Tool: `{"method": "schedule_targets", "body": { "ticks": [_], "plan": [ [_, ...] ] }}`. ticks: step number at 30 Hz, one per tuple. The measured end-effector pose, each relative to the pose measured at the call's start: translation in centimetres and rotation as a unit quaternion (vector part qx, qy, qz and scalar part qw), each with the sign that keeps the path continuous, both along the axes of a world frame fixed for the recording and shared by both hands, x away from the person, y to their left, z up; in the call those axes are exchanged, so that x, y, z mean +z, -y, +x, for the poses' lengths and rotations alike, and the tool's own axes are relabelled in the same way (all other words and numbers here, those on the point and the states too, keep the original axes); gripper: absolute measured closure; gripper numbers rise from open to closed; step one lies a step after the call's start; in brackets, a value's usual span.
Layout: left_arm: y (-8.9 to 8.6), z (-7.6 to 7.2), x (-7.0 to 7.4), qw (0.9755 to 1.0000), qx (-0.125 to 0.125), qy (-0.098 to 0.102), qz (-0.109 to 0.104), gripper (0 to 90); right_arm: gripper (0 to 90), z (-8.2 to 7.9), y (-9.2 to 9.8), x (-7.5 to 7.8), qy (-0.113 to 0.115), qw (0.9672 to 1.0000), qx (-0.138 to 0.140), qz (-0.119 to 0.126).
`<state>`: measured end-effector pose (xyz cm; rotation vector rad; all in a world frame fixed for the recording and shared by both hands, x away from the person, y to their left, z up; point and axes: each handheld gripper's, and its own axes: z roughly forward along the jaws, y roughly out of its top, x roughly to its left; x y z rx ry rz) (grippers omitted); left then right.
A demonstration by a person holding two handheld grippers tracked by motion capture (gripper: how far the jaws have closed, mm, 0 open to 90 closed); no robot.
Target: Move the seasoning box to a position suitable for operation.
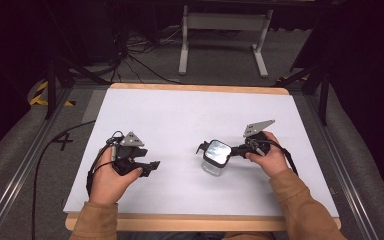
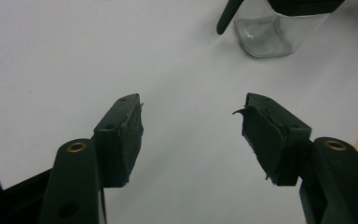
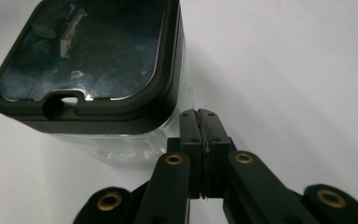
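1. A clear container (image 1: 215, 159) with a dark-rimmed, glossy lid is seen standing upright on the white table (image 1: 180, 120), right of the middle and toward the near edge

2. The right gripper (image 1: 237, 150) is held in the person's right hand (image 1: 267, 157), just beside the container on its right, and is pointed leftward at it in the high view

3. In the right gripper view the right gripper (image 3: 199, 116) is shown with its jaws pressed flat together, nothing being pinched between them

4. In that same view the container (image 3: 93, 70) is found up and to the left of the closed tips; its lid rim and clear wall lie just beside them, and whether they are actually touched cannot be told

5. The left gripper (image 1: 150, 166) is held in the left hand (image 1: 111, 177) at the left of the table, well apart from the container, with bare white surface lying between

6. In the left gripper view the left gripper (image 2: 191, 123) is seen with its jaws spread wide over bare table, nothing being held between the pads

7. The lower part of the container (image 2: 272, 32) is caught at the top of the left gripper view, beyond the open jaws and to their right, with a dark piece of the other gripper beside it

8. A grey three-cornered plate is carried on top of each gripper, and a cable is trailed from the left one off the table's left side
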<state>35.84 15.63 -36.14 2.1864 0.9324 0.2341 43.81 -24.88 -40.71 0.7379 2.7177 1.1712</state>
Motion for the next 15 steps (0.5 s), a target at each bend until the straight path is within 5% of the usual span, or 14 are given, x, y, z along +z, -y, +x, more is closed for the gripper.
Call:
{"method": "schedule_targets", "body": {
  "ticks": [15],
  "plan": [
    [1.7,1.3,0.0,0.9995,-0.03,0.003,0.003,38.3,90.0,-1.8,-0.5,0.1,-0.007,0.9996,0.019,-0.018]
  ]
}}
